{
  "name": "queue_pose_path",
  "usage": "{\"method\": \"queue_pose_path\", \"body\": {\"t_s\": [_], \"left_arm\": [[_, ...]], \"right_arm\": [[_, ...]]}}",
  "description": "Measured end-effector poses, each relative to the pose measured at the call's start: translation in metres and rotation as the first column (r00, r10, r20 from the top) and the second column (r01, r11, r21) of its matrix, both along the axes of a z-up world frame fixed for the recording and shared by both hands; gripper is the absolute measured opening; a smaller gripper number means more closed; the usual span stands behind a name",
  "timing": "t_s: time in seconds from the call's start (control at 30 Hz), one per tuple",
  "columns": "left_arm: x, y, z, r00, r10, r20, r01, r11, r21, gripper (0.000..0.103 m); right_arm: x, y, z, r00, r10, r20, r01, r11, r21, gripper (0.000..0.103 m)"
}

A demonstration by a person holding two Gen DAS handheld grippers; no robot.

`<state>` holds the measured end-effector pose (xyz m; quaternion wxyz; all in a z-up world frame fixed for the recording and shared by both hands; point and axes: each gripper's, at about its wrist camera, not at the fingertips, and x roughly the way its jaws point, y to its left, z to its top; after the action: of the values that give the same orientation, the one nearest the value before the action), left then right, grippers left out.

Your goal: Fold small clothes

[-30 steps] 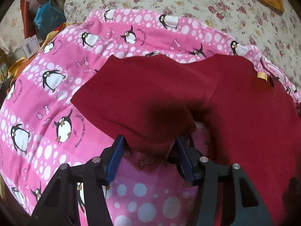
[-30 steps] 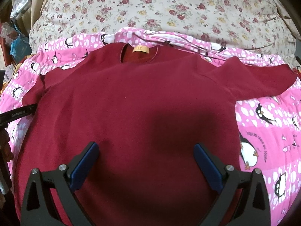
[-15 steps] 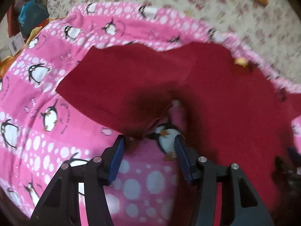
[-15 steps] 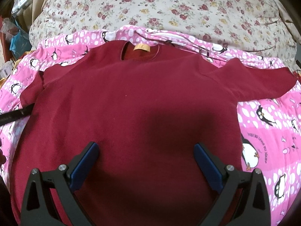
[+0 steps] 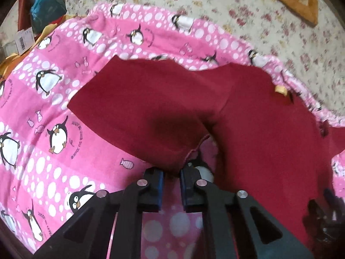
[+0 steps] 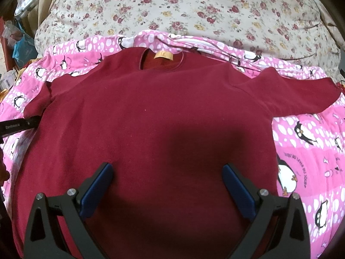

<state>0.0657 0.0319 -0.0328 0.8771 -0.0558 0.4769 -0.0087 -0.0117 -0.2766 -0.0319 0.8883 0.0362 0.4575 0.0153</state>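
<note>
Pinching red shirt [image 5: 248, 116] sleeve hem: left claw [image 5: 171, 176]; right claw [image 6: 167, 185] agape.

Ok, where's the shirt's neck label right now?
In the right wrist view, the yellow label sits inside the collar at the far edge of the red shirt, by the penguin blanket.

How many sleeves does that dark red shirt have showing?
2. The left sleeve lies on the pink penguin blanket, its cuff pinched by the left hand-held gripper. The right sleeve is spread out flat to the shirt's right.
</note>
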Motion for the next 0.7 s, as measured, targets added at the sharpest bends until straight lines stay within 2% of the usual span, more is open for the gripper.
{"method": "queue_pose_path", "body": {"t_s": [0.1,0.23,0.37,0.47,0.6,0.7], "left_arm": [[-0.008,-0.003,0.016,0.999,-0.01,0.046,0.012,0.999,-0.046,0.0],[-0.014,-0.012,0.039,0.996,-0.037,0.082,0.05,0.984,-0.17,0.0],[-0.016,-0.042,0.065,0.987,-0.102,0.127,0.128,0.967,-0.219,0.0],[-0.012,-0.072,0.077,0.977,-0.163,0.14,0.195,0.944,-0.266,0.0],[-0.012,-0.118,0.074,0.958,-0.247,0.144,0.278,0.924,-0.264,0.0],[-0.013,-0.149,0.051,0.937,-0.318,0.143,0.347,0.894,-0.283,0.0]], "right_arm": [[0.0,-0.001,0.001,1.0,0.003,-0.002,-0.003,1.0,0.008,0.103],[0.001,-0.005,0.004,1.0,0.0,-0.001,0.0,1.0,0.019,0.103],[0.002,-0.013,0.008,1.0,-0.02,-0.001,0.02,0.999,0.042,0.103],[0.002,-0.02,0.012,0.999,-0.034,0.002,0.034,0.998,0.049,0.103],[0.002,-0.036,0.019,0.998,-0.069,0.013,0.068,0.996,0.063,0.103],[0.002,-0.053,0.018,0.993,-0.115,0.006,0.114,0.987,0.115,0.103]]}}
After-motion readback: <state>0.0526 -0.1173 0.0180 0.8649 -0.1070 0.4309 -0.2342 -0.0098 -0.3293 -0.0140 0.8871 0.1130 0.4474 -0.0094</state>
